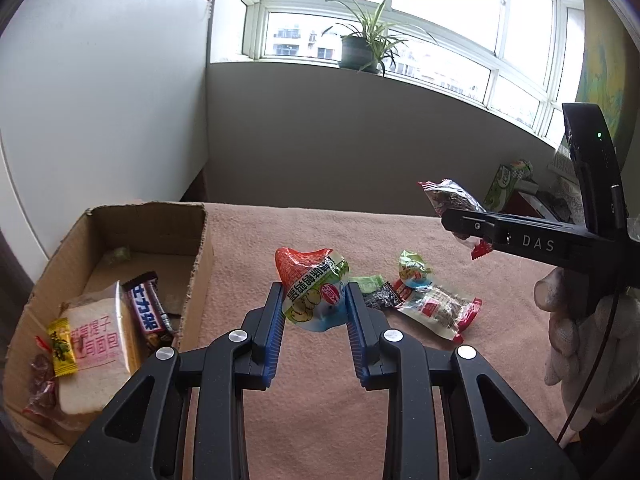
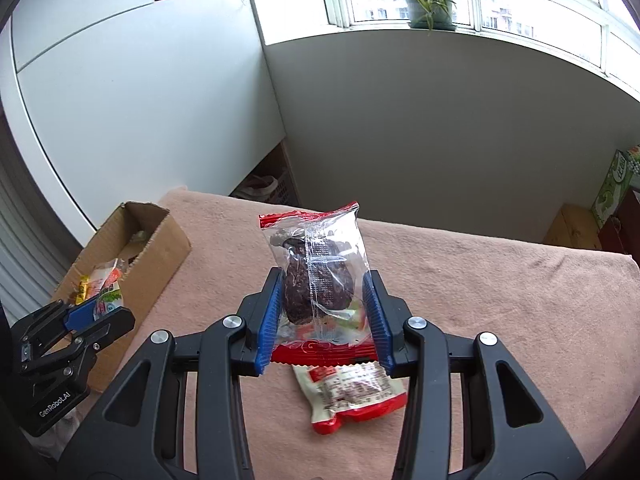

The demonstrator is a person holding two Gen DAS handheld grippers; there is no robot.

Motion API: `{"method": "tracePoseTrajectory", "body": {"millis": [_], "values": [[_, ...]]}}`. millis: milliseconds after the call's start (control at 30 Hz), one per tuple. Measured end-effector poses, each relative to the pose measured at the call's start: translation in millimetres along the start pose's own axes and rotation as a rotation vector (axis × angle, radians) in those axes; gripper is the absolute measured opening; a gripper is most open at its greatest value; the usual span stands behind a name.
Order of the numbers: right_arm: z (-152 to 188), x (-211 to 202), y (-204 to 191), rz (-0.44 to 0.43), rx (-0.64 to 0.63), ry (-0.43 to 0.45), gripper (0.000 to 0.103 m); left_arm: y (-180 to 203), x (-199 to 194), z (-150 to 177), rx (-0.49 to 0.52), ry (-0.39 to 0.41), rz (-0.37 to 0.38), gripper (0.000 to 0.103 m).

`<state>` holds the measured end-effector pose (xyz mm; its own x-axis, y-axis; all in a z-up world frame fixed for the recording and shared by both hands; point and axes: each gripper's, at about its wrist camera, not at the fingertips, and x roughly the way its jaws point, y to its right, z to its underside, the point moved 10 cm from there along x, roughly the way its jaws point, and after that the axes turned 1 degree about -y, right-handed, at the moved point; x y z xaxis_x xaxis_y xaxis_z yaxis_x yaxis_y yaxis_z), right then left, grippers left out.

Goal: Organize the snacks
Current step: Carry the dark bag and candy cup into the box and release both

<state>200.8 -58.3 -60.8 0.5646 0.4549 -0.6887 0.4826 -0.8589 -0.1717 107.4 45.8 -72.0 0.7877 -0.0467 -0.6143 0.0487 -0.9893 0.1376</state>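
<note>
the left gripper (image 1: 314,312) is clamped on a red-and-green snack pouch (image 1: 314,292), held above the pink cloth (image 1: 280,400) just right of the cardboard box (image 1: 200,248). the right gripper (image 2: 322,316) pinches a clear red-edged packet (image 2: 316,268) holding a dark cake, lifted over another red-and-white packet (image 2: 352,396). four small snacks lie loose mid-cloth. the box, at the left edge, holds a bread pack (image 1: 96,344), a chocolate bar (image 1: 148,308) and a yellow candy (image 1: 62,346). one potted plant (image 1: 360,46) stands on the far sill.

My left gripper (image 1: 314,308) and right gripper (image 2: 325,312) are matte black with ribbed blue pads (image 2: 267,322), silver screws (image 1: 237,335); a white glove (image 1: 576,344) covers my hand.
</note>
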Motion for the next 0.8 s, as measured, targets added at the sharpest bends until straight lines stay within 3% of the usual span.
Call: {"method": "tracePoseTrajectory", "body": {"millis": [367, 600, 800], "values": [[-9, 32, -128, -0.117, -0.148, -0.017, 0.042, -89, -36, -16, -0.134, 0.093, -0.106, 0.028], [2, 50, -183, -0.183, -0.193, -0.052, 0.042, -140, -34, -7, -0.194, 0.075, -0.181, 0.028], [11, 64, -221, -0.226, -0.234, -0.083, 0.042, -161, -34, 1, -0.218, 0.064, -0.215, 0.028]]}}
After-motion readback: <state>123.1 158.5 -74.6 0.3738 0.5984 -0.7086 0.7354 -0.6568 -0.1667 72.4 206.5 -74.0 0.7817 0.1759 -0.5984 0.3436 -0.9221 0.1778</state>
